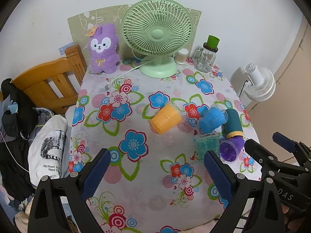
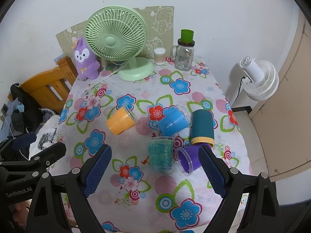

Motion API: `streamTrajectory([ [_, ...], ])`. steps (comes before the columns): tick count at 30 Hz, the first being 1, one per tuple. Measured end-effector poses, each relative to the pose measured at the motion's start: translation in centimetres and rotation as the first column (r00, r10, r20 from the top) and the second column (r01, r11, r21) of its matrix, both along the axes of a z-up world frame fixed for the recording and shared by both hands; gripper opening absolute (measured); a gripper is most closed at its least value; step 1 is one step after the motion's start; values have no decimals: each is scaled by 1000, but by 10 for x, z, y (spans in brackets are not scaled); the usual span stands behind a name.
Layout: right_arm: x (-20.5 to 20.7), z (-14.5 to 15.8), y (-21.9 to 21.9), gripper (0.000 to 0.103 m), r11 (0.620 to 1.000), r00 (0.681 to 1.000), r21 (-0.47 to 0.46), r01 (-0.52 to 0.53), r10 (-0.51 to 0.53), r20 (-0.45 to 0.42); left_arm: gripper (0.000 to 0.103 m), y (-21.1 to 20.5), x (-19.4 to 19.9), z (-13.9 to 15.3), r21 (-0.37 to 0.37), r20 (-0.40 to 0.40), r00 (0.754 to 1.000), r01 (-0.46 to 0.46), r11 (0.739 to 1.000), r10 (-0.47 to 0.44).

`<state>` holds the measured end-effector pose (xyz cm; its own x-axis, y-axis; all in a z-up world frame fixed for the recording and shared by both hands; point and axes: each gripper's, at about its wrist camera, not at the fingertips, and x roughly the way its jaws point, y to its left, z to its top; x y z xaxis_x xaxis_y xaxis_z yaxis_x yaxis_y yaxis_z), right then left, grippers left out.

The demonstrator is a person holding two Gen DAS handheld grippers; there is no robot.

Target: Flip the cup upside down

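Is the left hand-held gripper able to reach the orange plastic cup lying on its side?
Probably yes: the left hand-held gripper is open, and only bare flowered tablecloth lies between it and the orange plastic cup.

We take the green desk fan as landmark. Behind it, the patterned board is partly hidden by the fan's cage. Right of the fan, the label print on the glass jar is too small for us to read. Well in front of the fan, the teal bead cup is partly covered by the left gripper's fingers; in the right wrist view the purple cup is partly covered by a pad.
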<state>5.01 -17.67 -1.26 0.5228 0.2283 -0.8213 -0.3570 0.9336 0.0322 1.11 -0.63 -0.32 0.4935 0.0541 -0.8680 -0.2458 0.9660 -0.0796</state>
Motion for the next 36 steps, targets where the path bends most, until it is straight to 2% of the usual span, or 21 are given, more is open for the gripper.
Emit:
streamTrajectory([
  [18, 41, -5, 21, 92, 1000, 1000, -9, 6, -6, -31, 98, 16, 49, -15, 28, -55, 998, 43, 999, -42],
  [26, 66, -21, 30, 92, 1000, 998, -14, 13, -14, -57, 98, 23, 76, -33, 38, -90, 993, 74, 997, -70],
  [36, 95, -55, 34, 92, 1000, 994, -3, 22, -22, -108, 98, 22, 109, -68, 51, -150, 975, 176, 983, -167],
])
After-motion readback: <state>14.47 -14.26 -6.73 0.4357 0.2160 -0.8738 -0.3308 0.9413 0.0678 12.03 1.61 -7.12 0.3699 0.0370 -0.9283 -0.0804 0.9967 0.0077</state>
